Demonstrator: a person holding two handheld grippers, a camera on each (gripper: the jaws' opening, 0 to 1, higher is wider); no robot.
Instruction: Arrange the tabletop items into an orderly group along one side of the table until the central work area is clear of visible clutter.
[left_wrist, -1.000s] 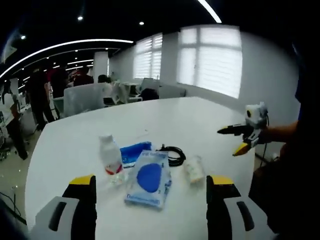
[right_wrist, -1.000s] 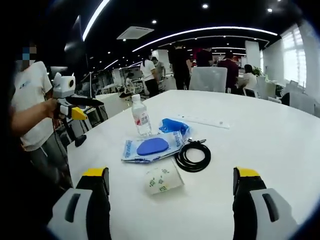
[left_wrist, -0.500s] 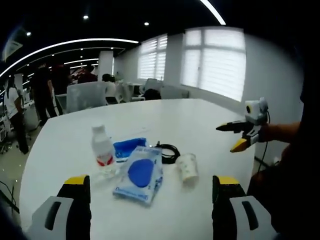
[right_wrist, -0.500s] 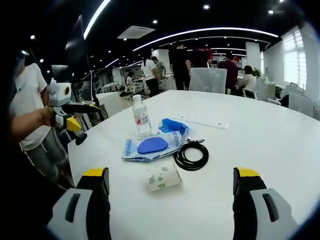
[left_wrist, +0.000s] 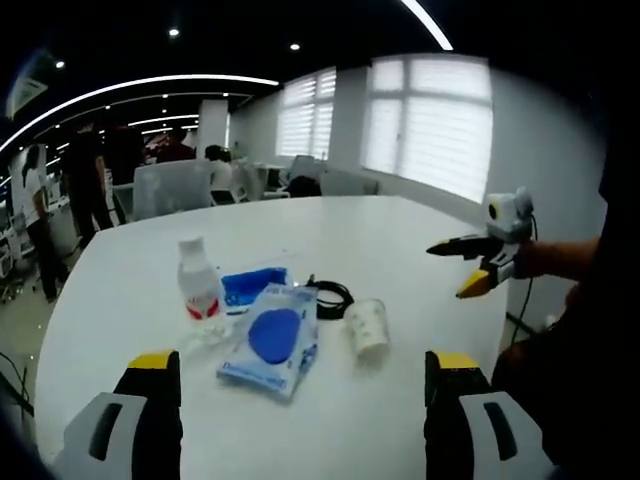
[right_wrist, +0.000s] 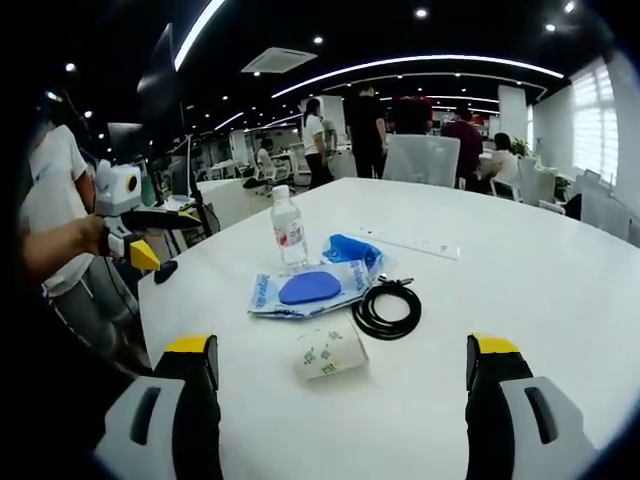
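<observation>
Left gripper view: ahead of its spread, empty jaws, on the worktop (left_wrist: 400, 240), stand a light, tippy bottle (left_wrist: 199, 291), a limp packet (left_wrist: 270, 340), then a crushable cup (left_wrist: 367, 327). Right gripper (right_wrist: 340, 375) jaws likewise gape. Take the bottle mid-body.

Left gripper (left_wrist: 298, 420) grey with yellow-tipped black jaws, white T-shirt (right_wrist: 45, 200)

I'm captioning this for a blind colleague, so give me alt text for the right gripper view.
A small cluster sits on a white round table: an upright water bottle, a clear packet with a blue item, a coiled black cable and a paper cup on its side. The right gripper is open near the table edge; the left gripper hovers beyond it, open.
</observation>
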